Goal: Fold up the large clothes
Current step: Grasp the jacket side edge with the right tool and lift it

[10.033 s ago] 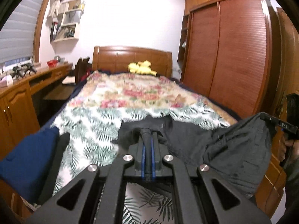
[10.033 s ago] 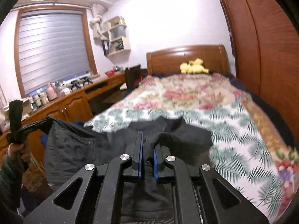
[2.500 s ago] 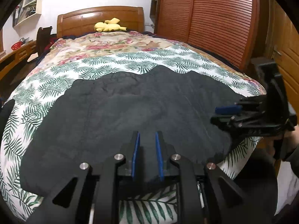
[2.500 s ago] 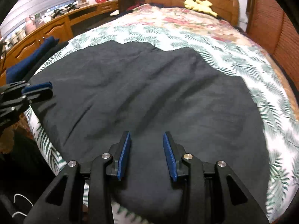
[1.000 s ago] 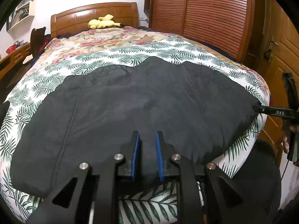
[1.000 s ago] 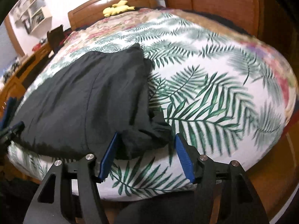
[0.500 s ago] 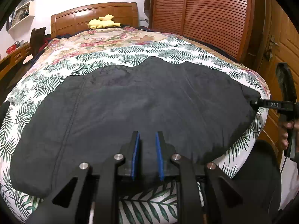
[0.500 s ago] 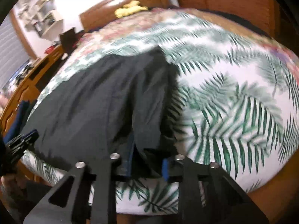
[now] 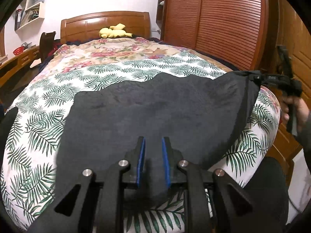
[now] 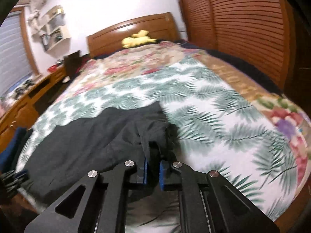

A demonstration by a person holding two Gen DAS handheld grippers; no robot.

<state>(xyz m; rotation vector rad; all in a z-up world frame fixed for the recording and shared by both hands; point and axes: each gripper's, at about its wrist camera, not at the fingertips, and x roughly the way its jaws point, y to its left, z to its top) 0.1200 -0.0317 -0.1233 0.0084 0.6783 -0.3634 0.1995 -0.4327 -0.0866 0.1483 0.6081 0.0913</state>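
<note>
Here the right wrist view is blurred. The dark garment [image 9: 155, 112] lies on the leaf-print bedspread [image 9: 35, 128]. The right gripper [image 10: 153, 167] has just closed, pinching its bunched corner; the left gripper [image 9: 153, 161] clamps its near edge, jaws narrow.

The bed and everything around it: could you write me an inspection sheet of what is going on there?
Surface: bed covered with a leaf-print and floral spread.
Job's things: dark garment spread flat, one corner lifted at the right gripper.
Clutter: yellow plush toy by the headboard.
Grippers: right gripper shut on the garment's corner, having just closed; left gripper with a narrow gap between its pads and cloth between them; whether they press it cannot be told.
Cables: nothing seen.
Surroundings: slatted wooden wardrobe, wall shelf, wooden desk.
</note>
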